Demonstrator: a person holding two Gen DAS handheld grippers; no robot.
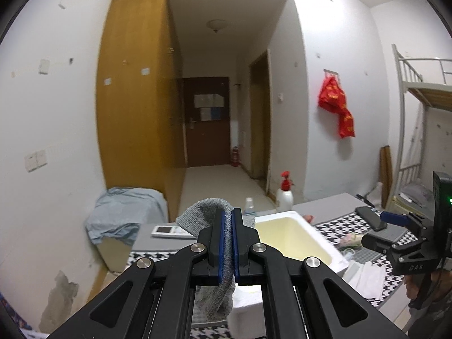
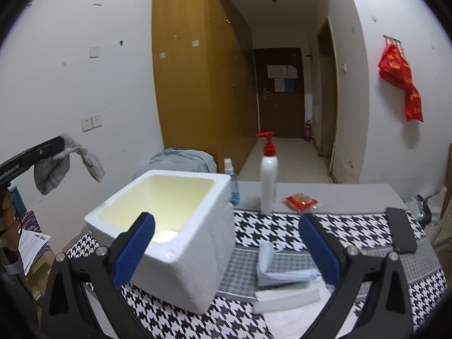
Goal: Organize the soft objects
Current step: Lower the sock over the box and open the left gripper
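Left to right. My left gripper has its blue ribbed pads closed flat on a grey knitted sock, pinched near the middle of its length. In the right wrist view the sock hangs clear in the air, out past the desk's left edge and to the left of the box, with both ends drooping from the pinch. I judge it light, limp and not fragile; the coarse knit should resist slipping in ribbed pads, but the loose ends will swing and could catch on a rim.

Next comes the white expanded-foam box, open-topped, with thick walls and a pale yellow interior. It stands near the left end of the desk, on a black-and-white houndstooth cloth. The foam looks rigid but easily dented.

My right gripper is spread fully wide and holds nothing. One pad is before the box's near wall, the other over the cloth.

Between those pads, toward the desk's near edge, lie a folded pale blue pouch and flat white folded cloths. Both look thin and pliant; I would take them by a folded edge.

Along the far edge stand a clear blue spray bottle, a white pump bottle with a red head and a crinkled red packet. A black phone lies near the right edge.
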